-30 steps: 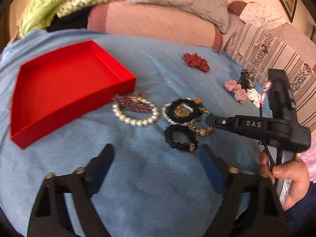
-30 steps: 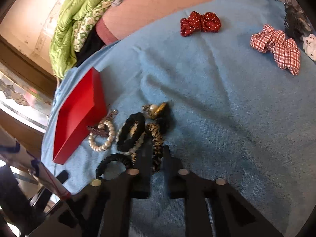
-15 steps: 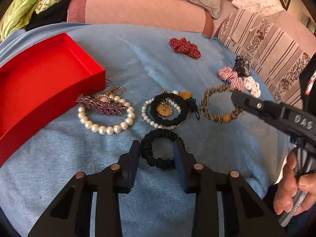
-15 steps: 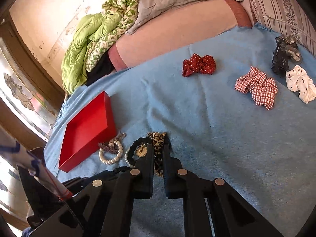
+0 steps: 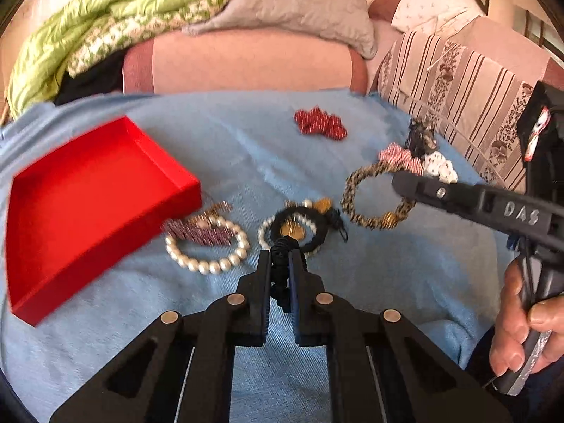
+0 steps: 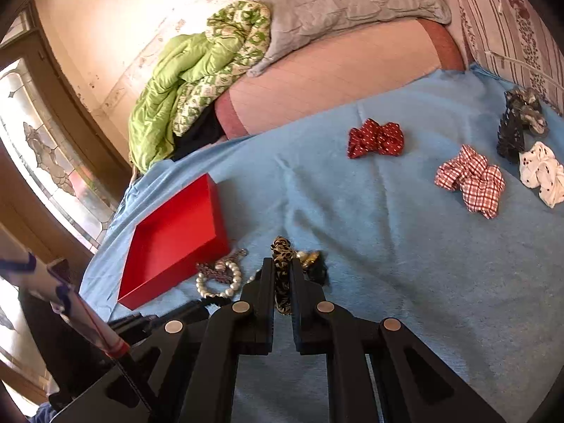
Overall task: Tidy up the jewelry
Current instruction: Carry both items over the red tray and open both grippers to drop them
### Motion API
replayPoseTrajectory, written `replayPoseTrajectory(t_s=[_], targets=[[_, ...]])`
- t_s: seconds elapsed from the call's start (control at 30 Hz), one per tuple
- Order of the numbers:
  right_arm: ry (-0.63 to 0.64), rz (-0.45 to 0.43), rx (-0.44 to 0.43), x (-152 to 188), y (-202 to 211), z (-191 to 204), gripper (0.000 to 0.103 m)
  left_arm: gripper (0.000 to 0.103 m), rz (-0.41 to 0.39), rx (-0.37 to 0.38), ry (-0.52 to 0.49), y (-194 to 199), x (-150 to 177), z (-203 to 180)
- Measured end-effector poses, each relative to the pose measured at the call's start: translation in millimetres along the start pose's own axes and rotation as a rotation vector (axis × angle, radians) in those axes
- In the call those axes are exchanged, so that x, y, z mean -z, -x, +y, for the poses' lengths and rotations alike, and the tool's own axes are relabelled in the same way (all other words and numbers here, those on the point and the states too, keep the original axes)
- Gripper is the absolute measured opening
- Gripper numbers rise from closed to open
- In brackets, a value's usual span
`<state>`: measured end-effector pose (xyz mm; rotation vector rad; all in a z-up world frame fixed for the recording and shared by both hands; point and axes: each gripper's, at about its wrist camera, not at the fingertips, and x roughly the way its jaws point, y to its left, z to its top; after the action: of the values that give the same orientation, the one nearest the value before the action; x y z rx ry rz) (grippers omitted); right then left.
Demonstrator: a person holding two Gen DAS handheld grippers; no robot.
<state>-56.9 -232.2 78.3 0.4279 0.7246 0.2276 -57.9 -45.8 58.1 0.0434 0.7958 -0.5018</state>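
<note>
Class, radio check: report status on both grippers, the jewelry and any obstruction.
Left gripper shut on black bracelet. Right gripper shut on leopard bracelet, lifted. Red tray holds nothing, pearl bracelet beside it. No obstruction seen.

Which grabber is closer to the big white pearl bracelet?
Left. The left gripper, shut on a black bracelet, is just right of the pearl bracelet. The right gripper, holding the leopard bracelet, is farther right.
</note>
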Motion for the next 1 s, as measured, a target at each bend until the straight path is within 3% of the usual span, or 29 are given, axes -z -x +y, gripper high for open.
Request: replayPoseTrajectory(t_s=[0.23, 0.5, 0.73, 1.0], targets=[[0.031, -0.010, -0.012, 1, -2, 11, 0.009, 0.009, -0.062, -0.045, -0.016, 18, -18, 7], [0.030, 0.010, -0.054, -4, -17, 29, 0.009, 0.009, -0.107, -0.097, 0.049, 26, -50, 51], [0.063, 0.038, -0.083, -23, -40, 57, 0.009, 0.009, -0.146, -0.142, 0.149, 23, -83, 115], [0.123, 0.090, -0.150, -72, -103, 122, 0.009, 0.009, -0.145, -0.188, 0.286, 11, -99, 205]])
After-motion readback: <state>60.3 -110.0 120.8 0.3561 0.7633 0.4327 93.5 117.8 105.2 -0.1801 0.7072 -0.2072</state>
